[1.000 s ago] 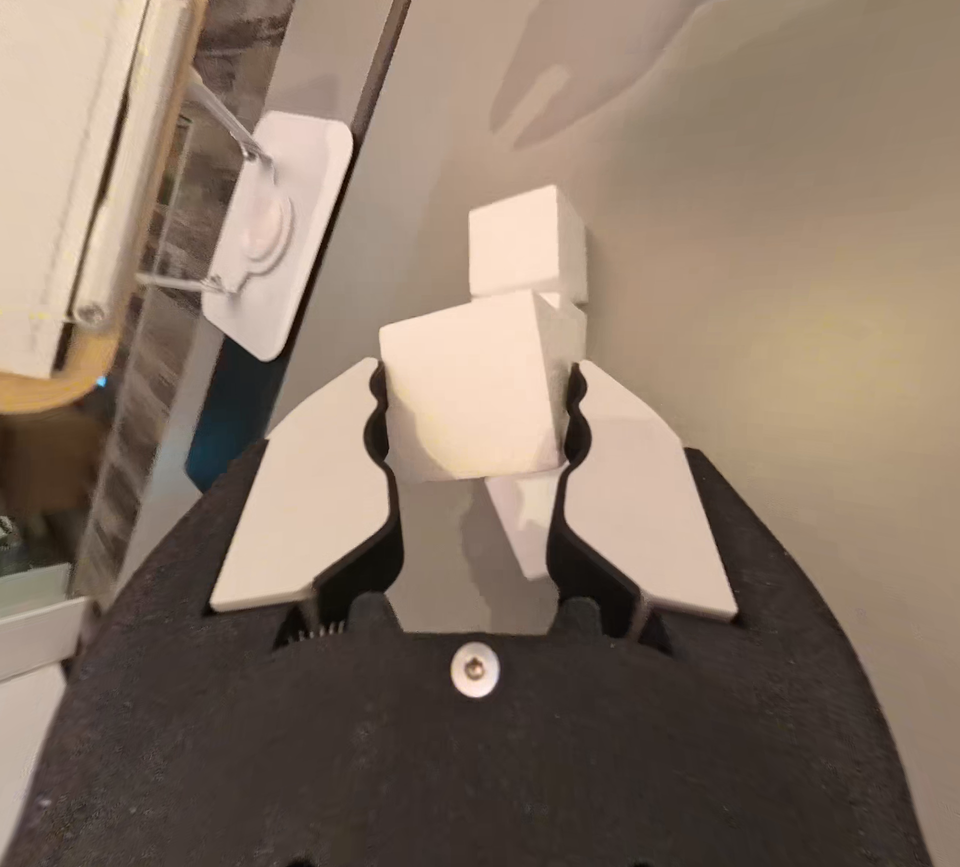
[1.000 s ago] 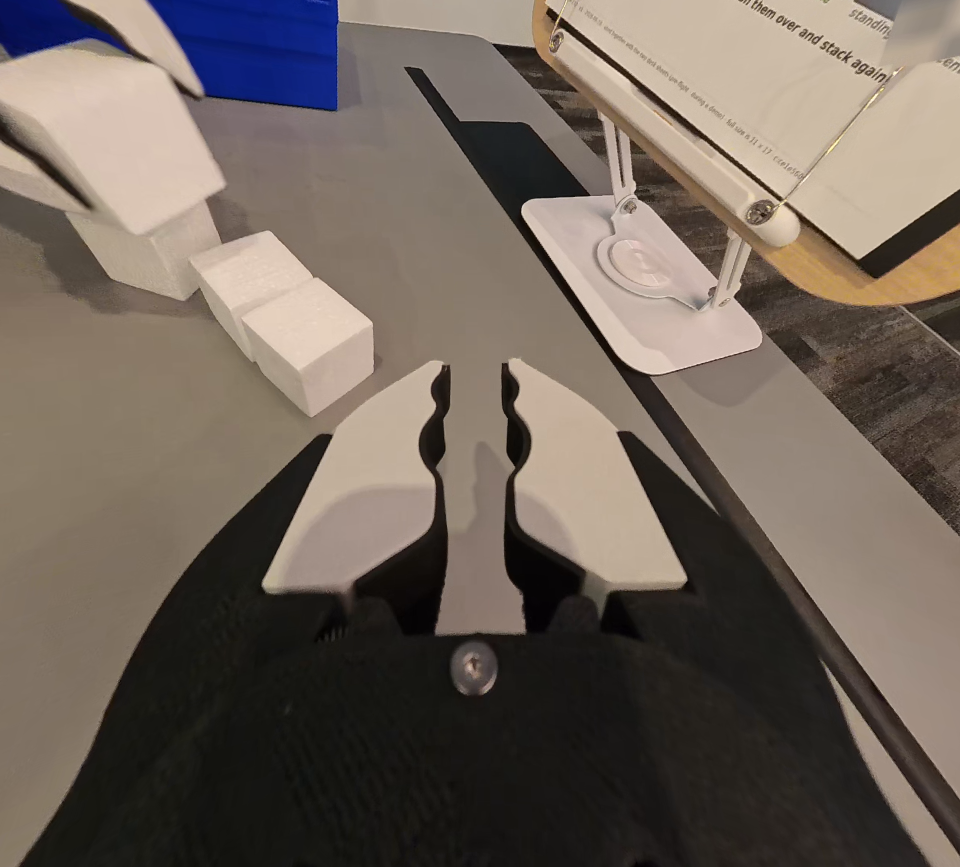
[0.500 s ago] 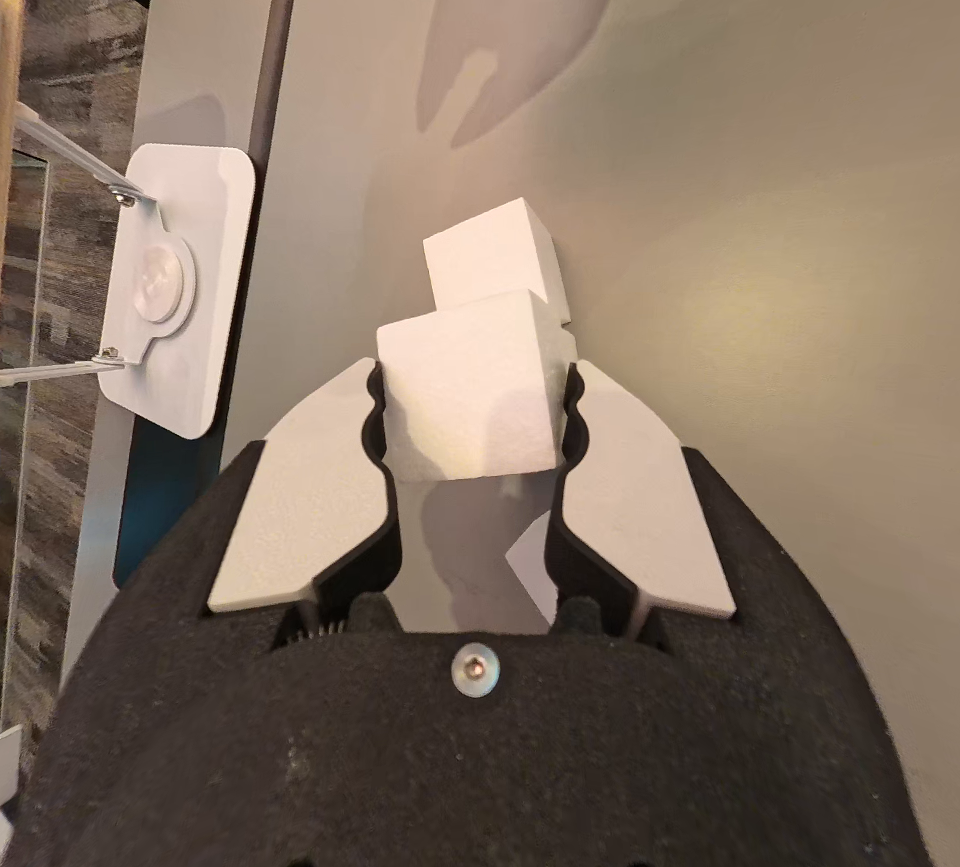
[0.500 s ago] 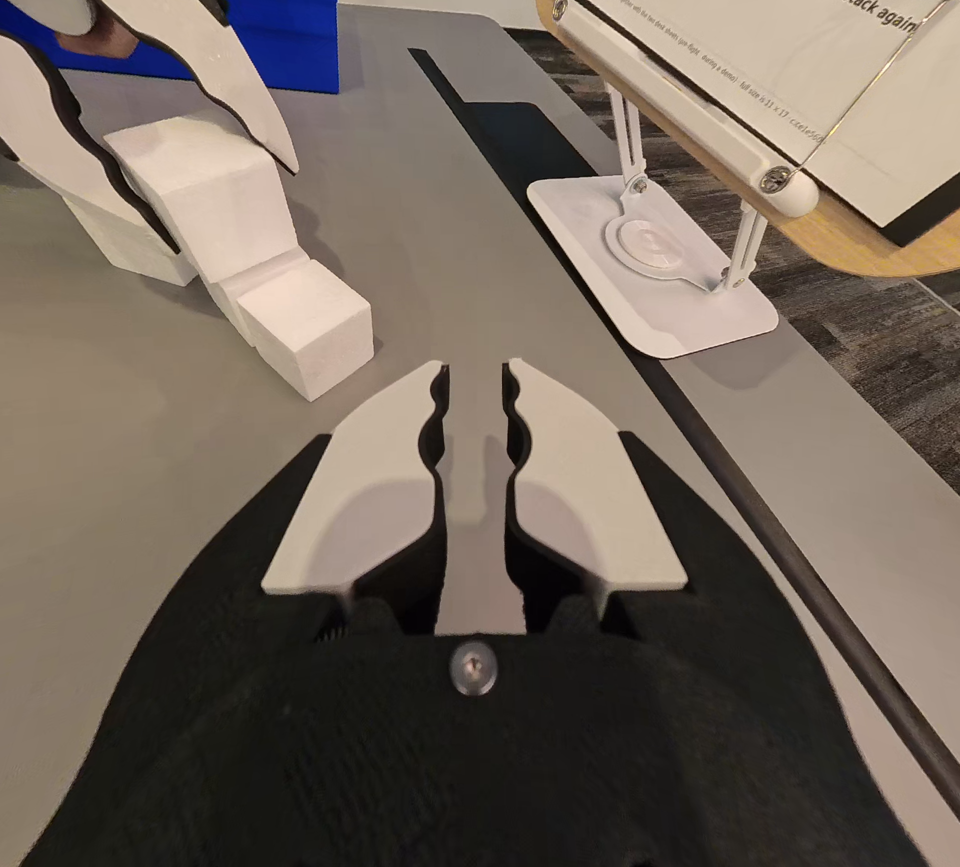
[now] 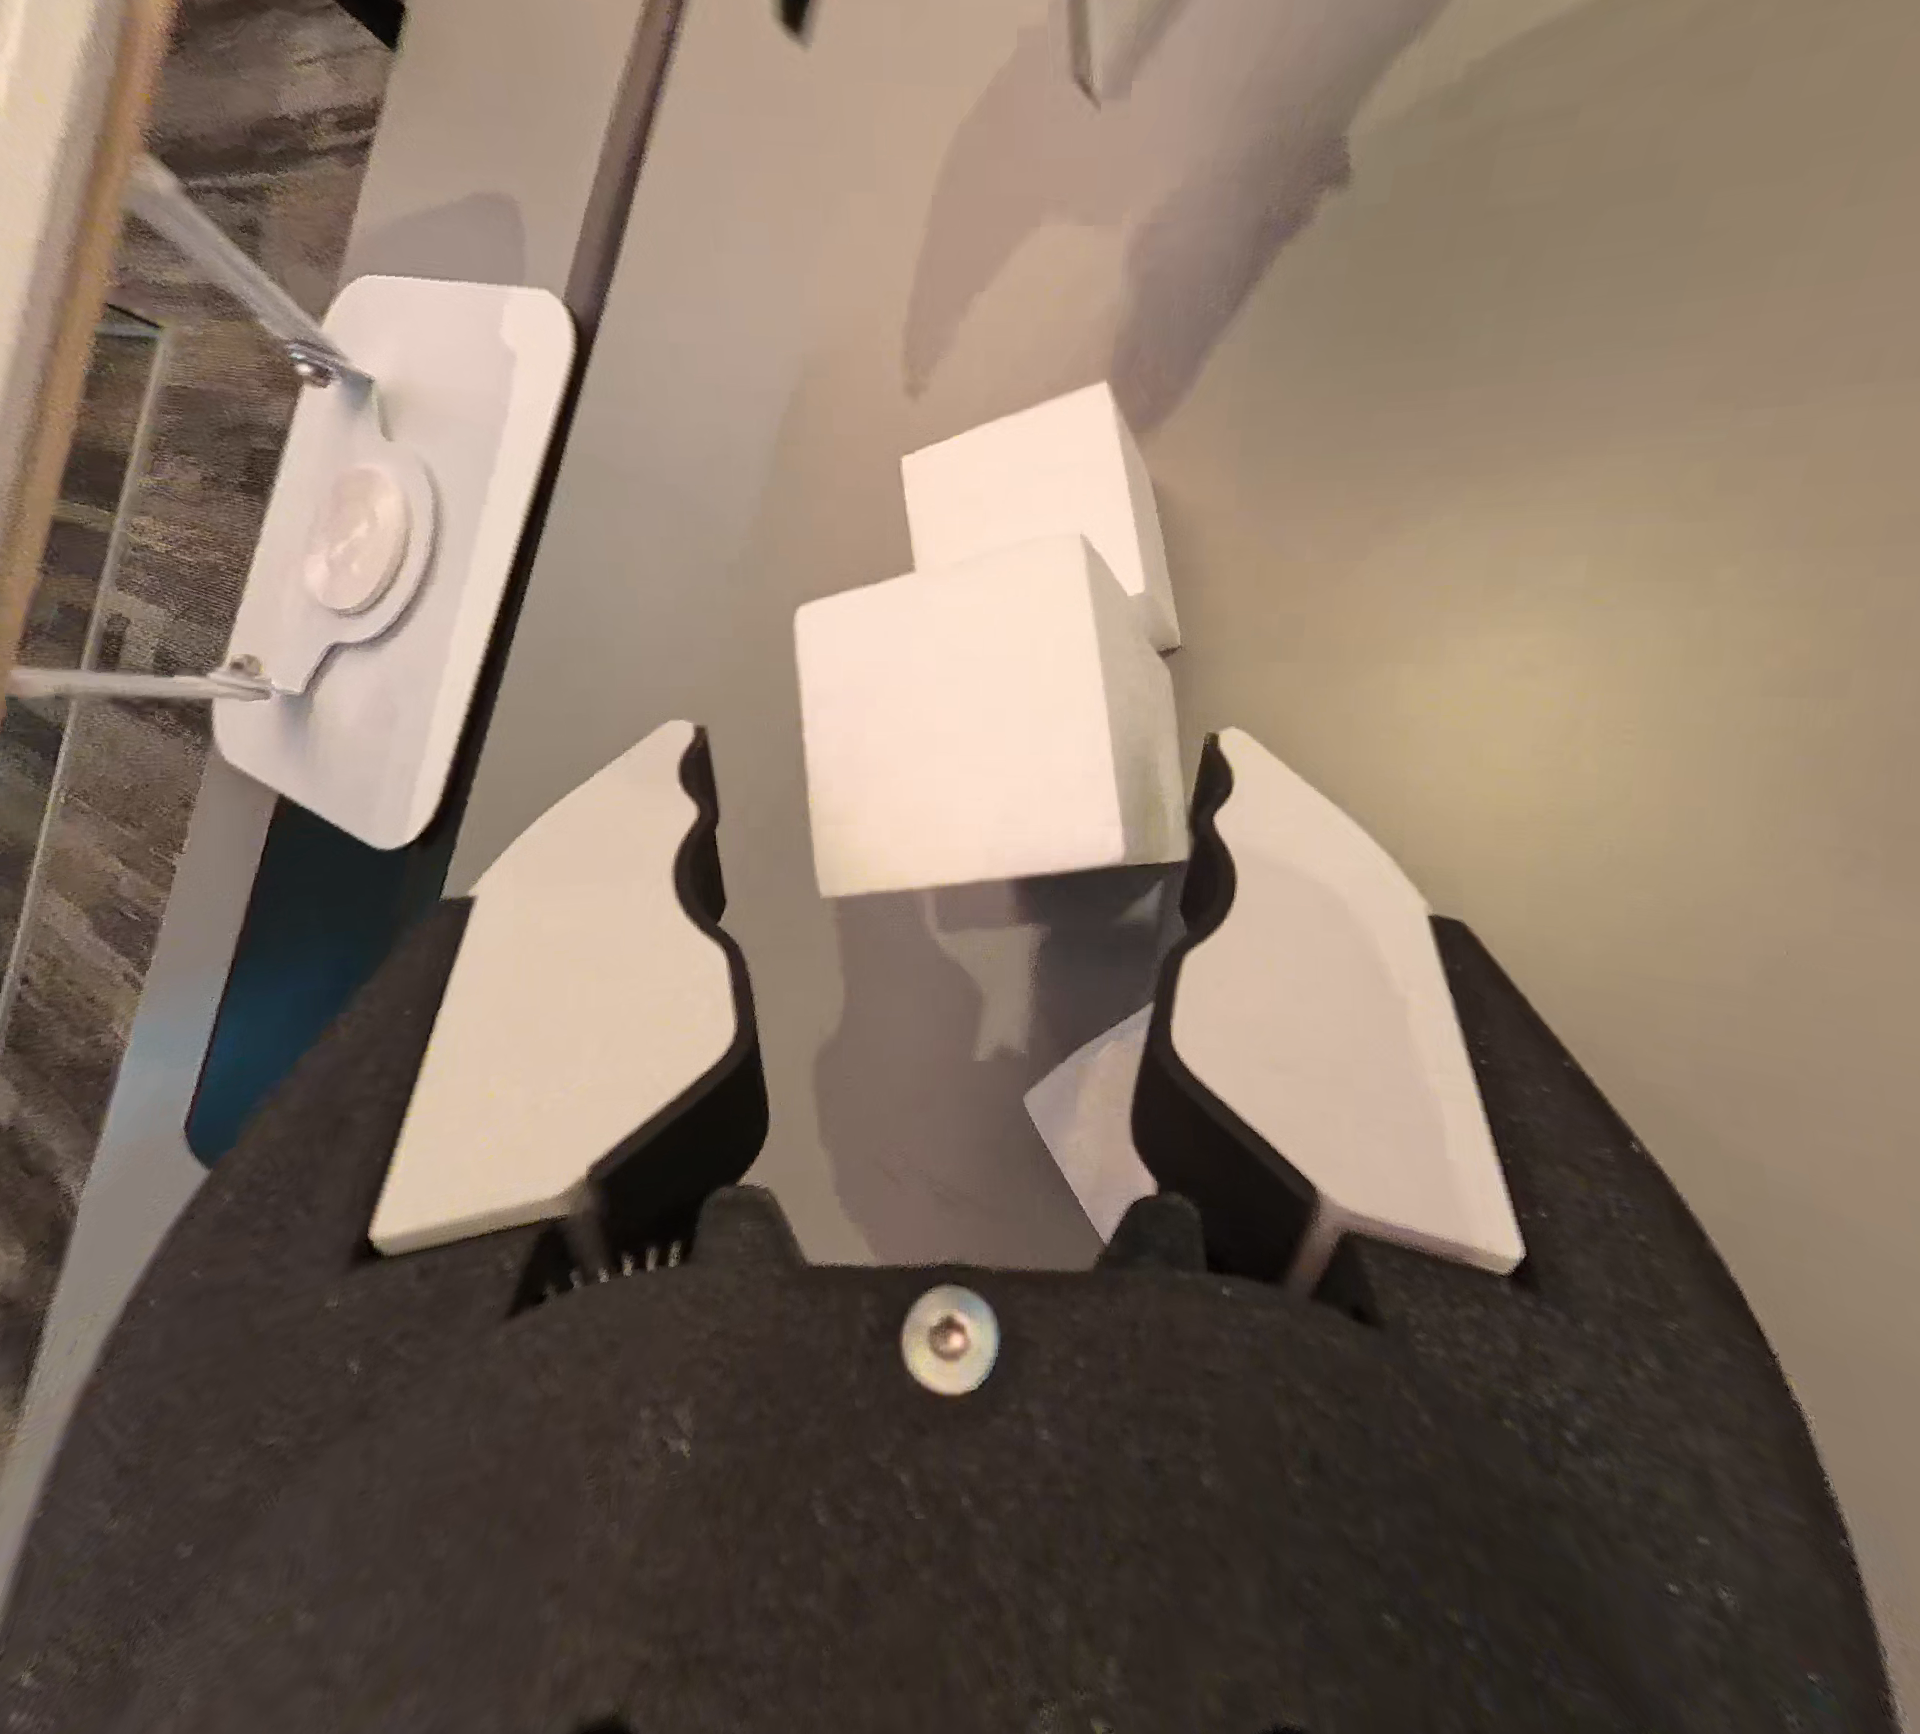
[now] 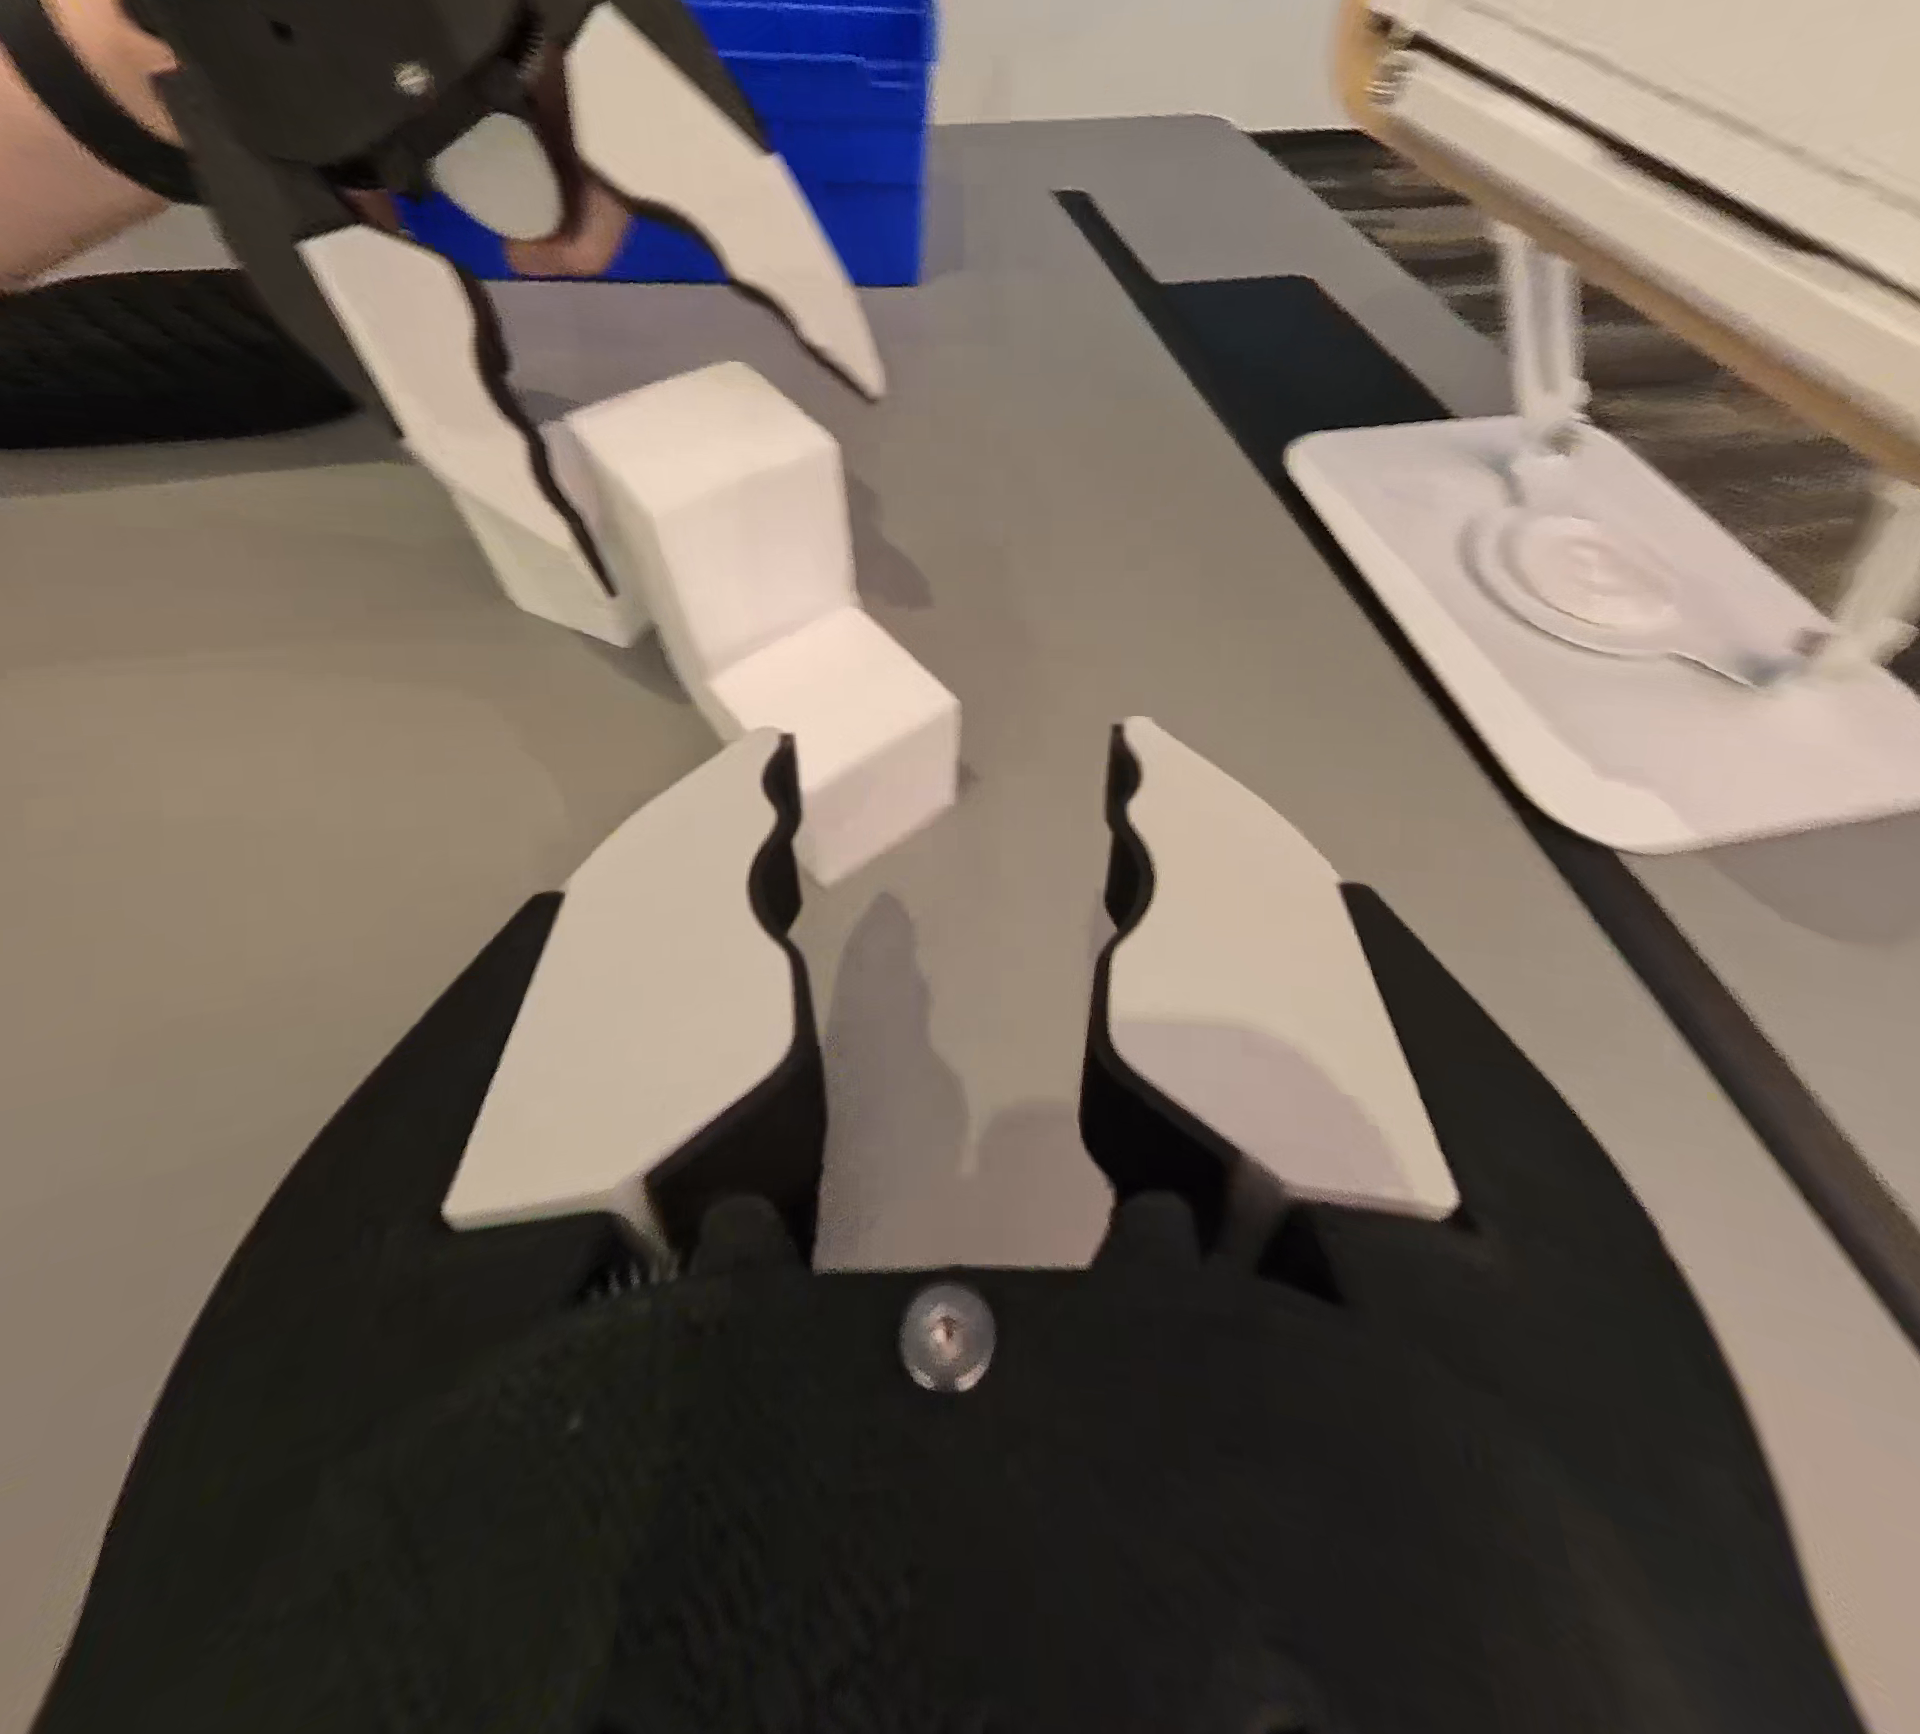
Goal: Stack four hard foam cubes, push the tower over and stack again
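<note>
Several white foam cubes lie on the grey table (image 6: 312, 853). My left gripper (image 5: 951, 749) is open, its jaws standing clear on either side of a cube (image 5: 966, 728) that rests on top of another cube. In the right wrist view that top cube (image 6: 717, 489) sits on the lower cube (image 6: 774, 635) between the left gripper's spread fingers (image 6: 727, 230). A third cube (image 6: 873, 749) lies just in front, beside my open, empty right gripper (image 6: 951, 744). A fourth cube (image 6: 540, 572) sits behind the left gripper's finger; it also shows in the left wrist view (image 5: 1091, 1123).
A blue bin (image 6: 831, 126) stands at the table's far end. A white stand base (image 6: 1621, 624) carries a wooden sign board (image 6: 1662, 22) on the right; the base also shows in the left wrist view (image 5: 395, 583). A black gap (image 6: 1247, 354) runs along the table. Left tips to right tips: about 12 cm.
My left gripper has opened and let go of the cube, which now rests on the lower cube. My right gripper has opened wider and moved closer to the nearest cube.
</note>
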Action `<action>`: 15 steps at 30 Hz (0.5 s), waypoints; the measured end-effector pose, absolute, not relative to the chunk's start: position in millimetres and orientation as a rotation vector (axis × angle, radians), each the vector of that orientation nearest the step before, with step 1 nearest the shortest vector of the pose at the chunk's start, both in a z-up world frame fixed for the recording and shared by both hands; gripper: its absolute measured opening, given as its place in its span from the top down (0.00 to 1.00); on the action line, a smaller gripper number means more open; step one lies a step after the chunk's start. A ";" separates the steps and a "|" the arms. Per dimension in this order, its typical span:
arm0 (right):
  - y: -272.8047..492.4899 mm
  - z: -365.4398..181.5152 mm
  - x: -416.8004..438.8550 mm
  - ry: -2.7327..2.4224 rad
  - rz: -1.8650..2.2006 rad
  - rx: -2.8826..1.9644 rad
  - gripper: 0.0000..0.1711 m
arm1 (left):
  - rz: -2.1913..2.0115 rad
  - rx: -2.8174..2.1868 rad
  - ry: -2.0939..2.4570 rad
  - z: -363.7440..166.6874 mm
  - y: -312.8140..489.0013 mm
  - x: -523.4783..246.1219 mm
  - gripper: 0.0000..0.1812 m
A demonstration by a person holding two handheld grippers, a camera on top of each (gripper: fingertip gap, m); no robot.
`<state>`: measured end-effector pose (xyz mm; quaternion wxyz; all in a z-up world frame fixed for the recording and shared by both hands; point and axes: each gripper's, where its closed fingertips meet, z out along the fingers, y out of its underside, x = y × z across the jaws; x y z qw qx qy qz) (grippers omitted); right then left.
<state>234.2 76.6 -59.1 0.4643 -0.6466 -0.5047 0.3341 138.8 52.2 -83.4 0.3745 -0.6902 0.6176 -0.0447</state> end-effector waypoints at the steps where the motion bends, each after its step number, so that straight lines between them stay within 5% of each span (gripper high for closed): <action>1: 71.3 -62.2 225.1 -1.268 0.835 -1.576 0.63 | -0.140 -1.766 1.530 -76.9 51.3 135.5 0.52; 7: 59.5 -100.3 192.0 -1.398 0.799 -1.620 0.56 | -0.244 -1.799 1.194 -52.8 23.4 95.3 0.51; 15: 72.0 -131.0 183.3 -1.433 0.765 -1.699 0.55 | -0.279 -1.974 0.982 -93.5 -17.1 58.9 0.45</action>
